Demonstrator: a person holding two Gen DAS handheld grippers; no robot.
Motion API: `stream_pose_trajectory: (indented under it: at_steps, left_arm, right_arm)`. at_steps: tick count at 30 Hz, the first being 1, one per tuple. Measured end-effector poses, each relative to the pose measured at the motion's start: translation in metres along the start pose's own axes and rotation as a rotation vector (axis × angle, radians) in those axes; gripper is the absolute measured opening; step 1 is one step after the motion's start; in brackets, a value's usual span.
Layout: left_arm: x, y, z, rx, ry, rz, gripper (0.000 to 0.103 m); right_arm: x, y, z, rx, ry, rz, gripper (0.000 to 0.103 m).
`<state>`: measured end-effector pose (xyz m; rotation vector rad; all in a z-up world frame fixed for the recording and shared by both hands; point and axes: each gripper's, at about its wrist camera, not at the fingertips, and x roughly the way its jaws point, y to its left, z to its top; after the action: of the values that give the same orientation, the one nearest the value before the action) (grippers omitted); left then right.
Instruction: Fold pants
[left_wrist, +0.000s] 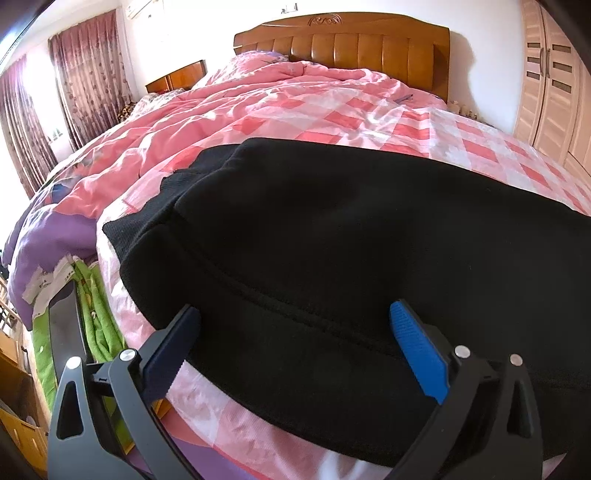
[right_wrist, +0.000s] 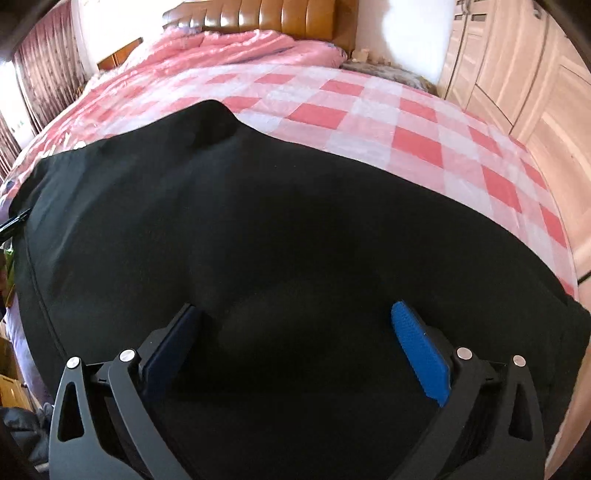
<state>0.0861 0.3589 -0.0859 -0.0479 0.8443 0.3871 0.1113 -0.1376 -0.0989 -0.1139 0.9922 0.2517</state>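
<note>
Black pants (left_wrist: 332, 240) lie spread across the near part of a bed with a pink checked sheet (left_wrist: 369, 118). In the left wrist view their ribbed cuffs (left_wrist: 147, 218) point left. My left gripper (left_wrist: 295, 314) is open and hovers over the pants' near edge, its blue fingers (left_wrist: 417, 347) on either side of the cloth. In the right wrist view the pants (right_wrist: 258, 221) fill the foreground. My right gripper (right_wrist: 295, 314) is open just above the black cloth and holds nothing.
A crumpled pink quilt (left_wrist: 221, 103) lies at the bed's far left, under a wooden headboard (left_wrist: 351, 48). A wardrobe (left_wrist: 546, 81) stands at right, curtains (left_wrist: 85, 81) at left. Green cloth and boxes (left_wrist: 92, 306) sit beside the bed's left edge.
</note>
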Motion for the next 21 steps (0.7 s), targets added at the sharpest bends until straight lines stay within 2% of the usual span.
stream_pose_trajectory:
  at_steps: [10,12,15,18,20,21]
  left_arm:
    - [0.011,-0.012,0.016,0.030,0.006,0.013,0.102]
    - [0.001,-0.015,0.018,0.042,-0.008,0.059,0.101]
    - [-0.039,-0.030,0.019,0.072,-0.101,0.169,0.100]
    - [-0.084,-0.068,0.025,0.177,-0.201,0.108,0.101]
    - [-0.102,-0.107,0.029,0.261,-0.223,0.012,0.101]
    - [-0.109,-0.134,0.030,0.315,-0.217,-0.062,0.101]
  right_arm:
    - [0.003,-0.008,0.007,0.022,-0.038,-0.017,0.099]
    - [0.001,-0.005,0.008,0.016,-0.044,-0.022,0.098]
    - [-0.010,-0.001,0.002,0.011,-0.079,-0.094,0.098]
    - [-0.026,-0.004,-0.004,0.024,-0.122,-0.151,0.098]
    - [-0.036,-0.007,-0.006,0.036,-0.144,-0.170,0.098]
    - [-0.040,-0.009,-0.007,0.044,-0.150,-0.169,0.098]
